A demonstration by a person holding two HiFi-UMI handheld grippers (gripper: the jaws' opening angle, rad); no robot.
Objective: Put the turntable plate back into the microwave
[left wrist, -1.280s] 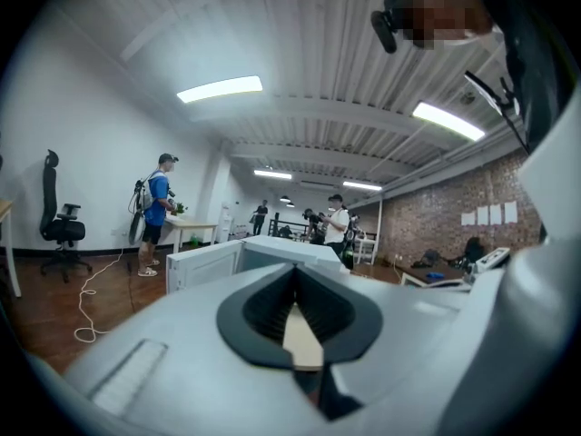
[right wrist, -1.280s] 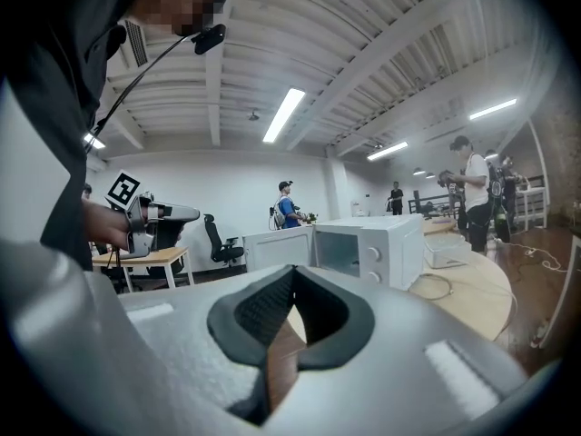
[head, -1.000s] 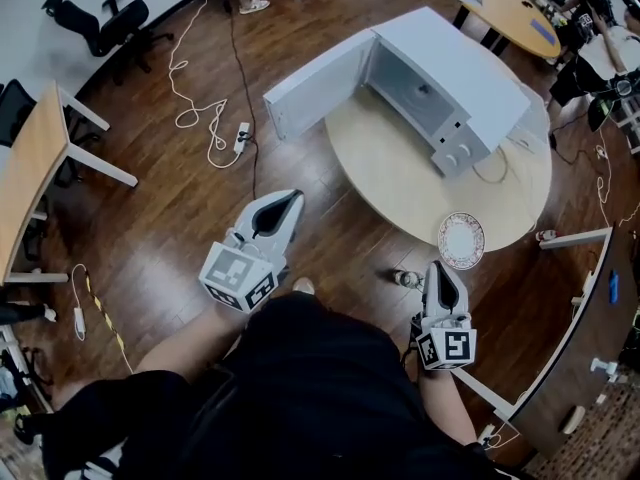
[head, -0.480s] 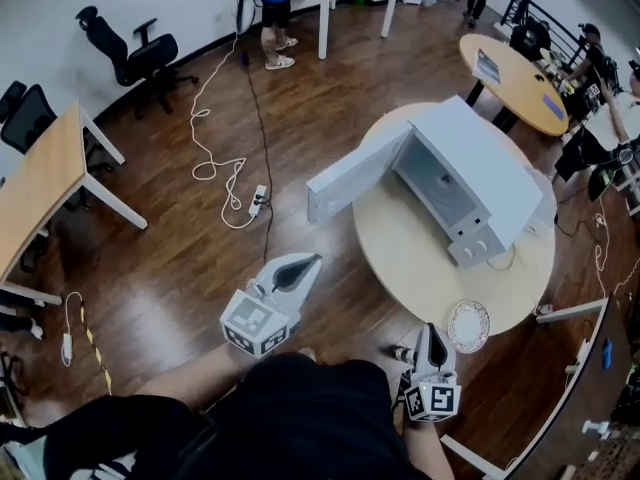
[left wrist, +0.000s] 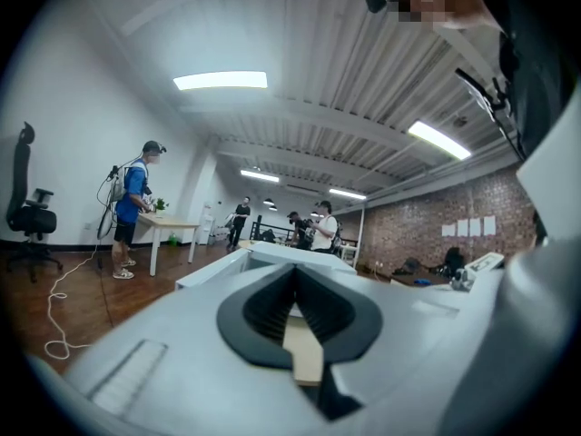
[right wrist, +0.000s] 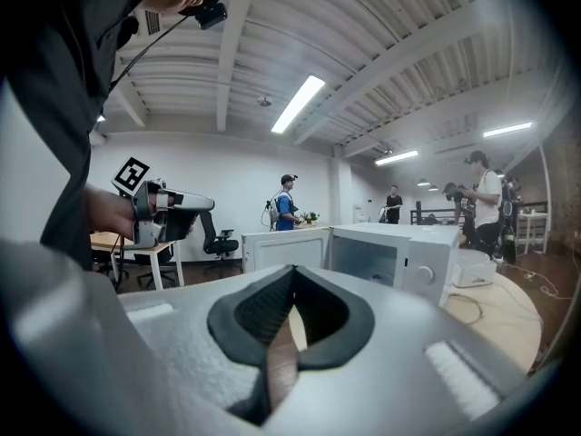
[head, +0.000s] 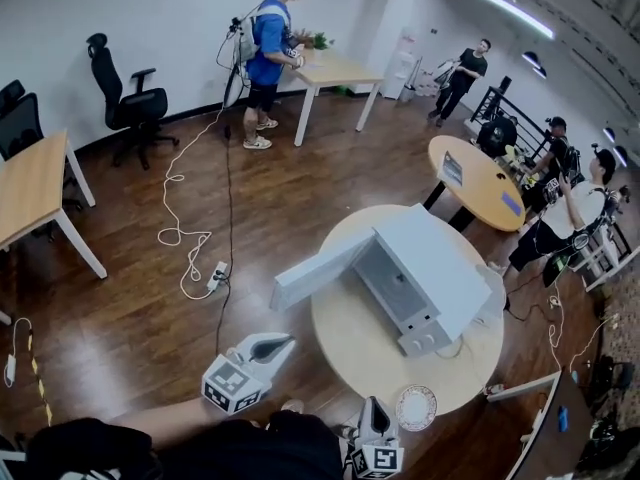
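A person in a blue shirt (head: 268,43) stood by a long table (head: 335,68) at the far wall, near a black chair (head: 125,98). A white cord (head: 180,236) lay in loops on the brown wood floor (head: 120,308), beside a power strip (head: 216,276). A person in a white shirt (head: 572,200) stood near a small round table (head: 478,180).

An open-plan office or lab: desks (head: 28,183), swivel chairs (head: 125,103), round tables (head: 478,183), cables (head: 176,236) trailing over a wood floor (head: 300,183), people (head: 268,43) standing about.
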